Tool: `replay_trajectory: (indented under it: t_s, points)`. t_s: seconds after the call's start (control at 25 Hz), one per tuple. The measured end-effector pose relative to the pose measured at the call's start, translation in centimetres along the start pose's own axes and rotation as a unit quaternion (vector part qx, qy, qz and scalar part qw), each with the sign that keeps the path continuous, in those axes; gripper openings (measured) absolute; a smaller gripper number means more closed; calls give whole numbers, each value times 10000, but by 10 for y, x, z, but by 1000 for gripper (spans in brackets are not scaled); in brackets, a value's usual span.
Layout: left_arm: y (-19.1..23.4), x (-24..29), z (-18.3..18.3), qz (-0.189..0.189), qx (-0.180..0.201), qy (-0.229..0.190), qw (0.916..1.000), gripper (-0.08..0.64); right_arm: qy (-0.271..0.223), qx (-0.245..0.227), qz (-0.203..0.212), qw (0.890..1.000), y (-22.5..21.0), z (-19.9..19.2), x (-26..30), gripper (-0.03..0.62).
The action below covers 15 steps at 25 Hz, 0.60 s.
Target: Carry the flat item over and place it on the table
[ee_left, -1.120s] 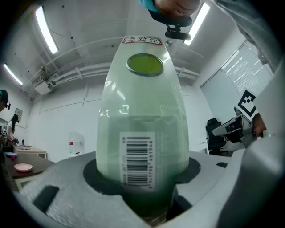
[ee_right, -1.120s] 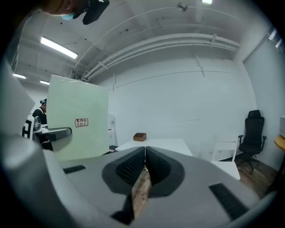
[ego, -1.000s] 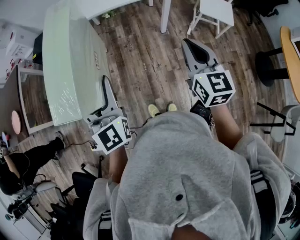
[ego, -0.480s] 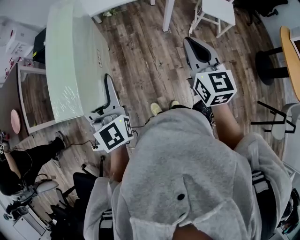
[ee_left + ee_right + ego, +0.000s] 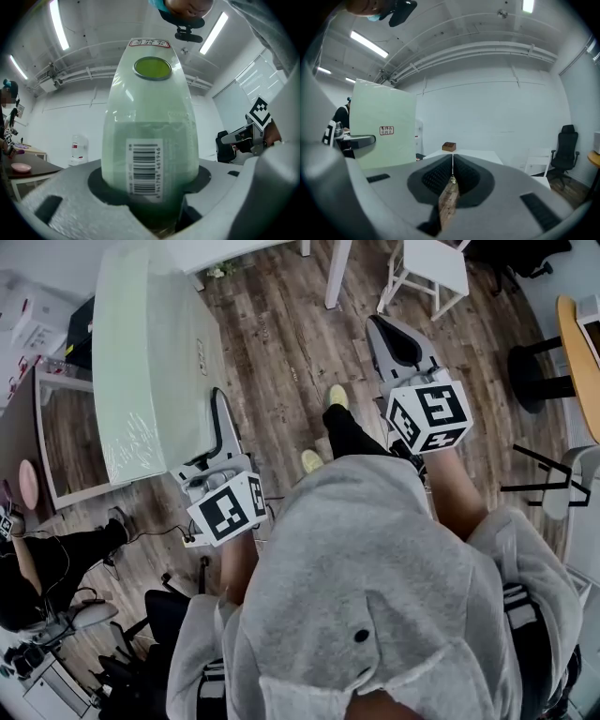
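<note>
- Since a second ago, the flat panel (image 5: 150, 362) has edged toward 12 o'clock in the head view. One yellow shoe (image 5: 336, 396) has swung ahead of the other, so the person is mid-stride.
- That pale green panel is off the floor, at the head view's 10 o'clock. Its long axis runs roughly 12 to 6.
- Its near edge is clamped in the left gripper (image 5: 217, 423). The jaws stand wide around its thickness, and a barcode sticker shows just above them in the left gripper view.
- From those jaws the sheet rises up and away toward 11 o'clock, so nearly all of it lies beyond the grip.
- At 1 o'clock, the right gripper (image 5: 394, 334) has its jaws pressed together on nothing. It is well apart from the panel and has barely shifted.
- A white table (image 5: 244, 247) shows at 12 o'clock on the top edge. It is probably the goal, and the carry looks unfinished.
</note>
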State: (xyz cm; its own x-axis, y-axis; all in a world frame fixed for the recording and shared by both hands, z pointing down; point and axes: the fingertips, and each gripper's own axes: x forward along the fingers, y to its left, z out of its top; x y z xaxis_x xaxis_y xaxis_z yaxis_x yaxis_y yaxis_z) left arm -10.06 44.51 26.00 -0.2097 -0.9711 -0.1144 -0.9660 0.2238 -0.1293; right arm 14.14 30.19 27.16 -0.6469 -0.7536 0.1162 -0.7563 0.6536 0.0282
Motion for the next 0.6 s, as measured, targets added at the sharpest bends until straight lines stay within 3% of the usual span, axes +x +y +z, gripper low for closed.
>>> replay_trajectory:
  t_s: [0.6]
  points:
    - [0,23,-3,-105,56,-102,9999,290,-71,10,10,10000,-8,-7,22,26]
